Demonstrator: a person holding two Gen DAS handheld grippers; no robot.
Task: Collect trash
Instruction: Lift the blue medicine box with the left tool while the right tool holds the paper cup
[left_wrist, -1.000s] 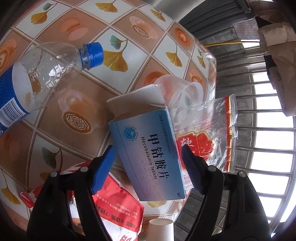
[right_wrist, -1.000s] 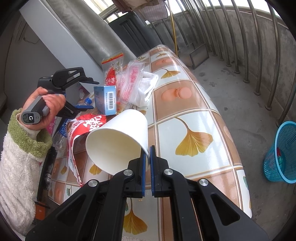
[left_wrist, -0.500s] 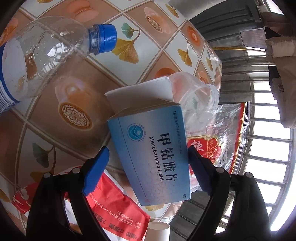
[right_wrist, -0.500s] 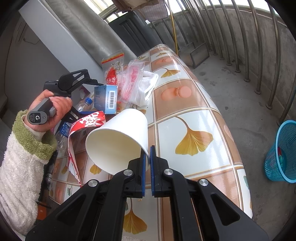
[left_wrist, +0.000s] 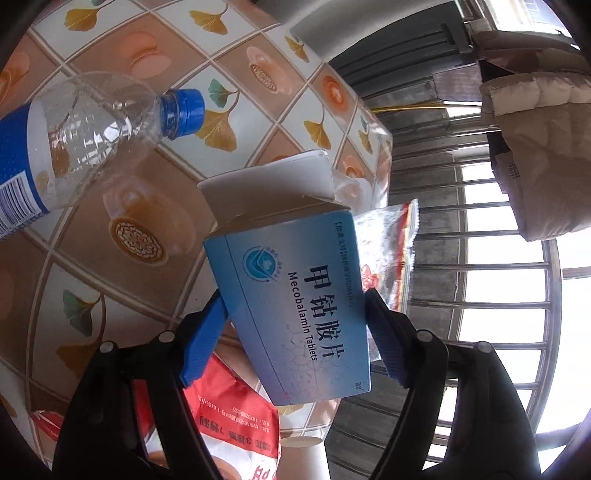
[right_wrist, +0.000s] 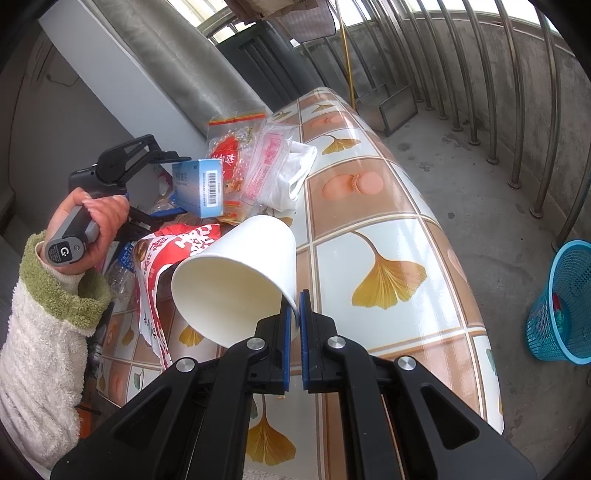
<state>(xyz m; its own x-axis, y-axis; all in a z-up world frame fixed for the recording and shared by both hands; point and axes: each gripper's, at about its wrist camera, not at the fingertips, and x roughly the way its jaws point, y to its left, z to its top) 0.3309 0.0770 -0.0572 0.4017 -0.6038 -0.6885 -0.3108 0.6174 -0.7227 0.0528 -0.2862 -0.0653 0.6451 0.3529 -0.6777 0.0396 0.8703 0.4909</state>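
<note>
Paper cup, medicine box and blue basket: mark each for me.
paper cup (right_wrist: 240, 273): right wrist view, on its white outer wall.
medicine box (left_wrist: 295, 302): left wrist view, on its blue printed face.
blue basket (right_wrist: 565, 306): right wrist view, on its mesh wall.

Tiled ginkgo-patterned table (right_wrist: 388, 229), metal railing (right_wrist: 517, 92), grey concrete floor (right_wrist: 480, 192), hanging padded jacket (left_wrist: 535, 147).

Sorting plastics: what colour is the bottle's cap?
Blue; the bottle cap shows best in the left wrist view.
</note>
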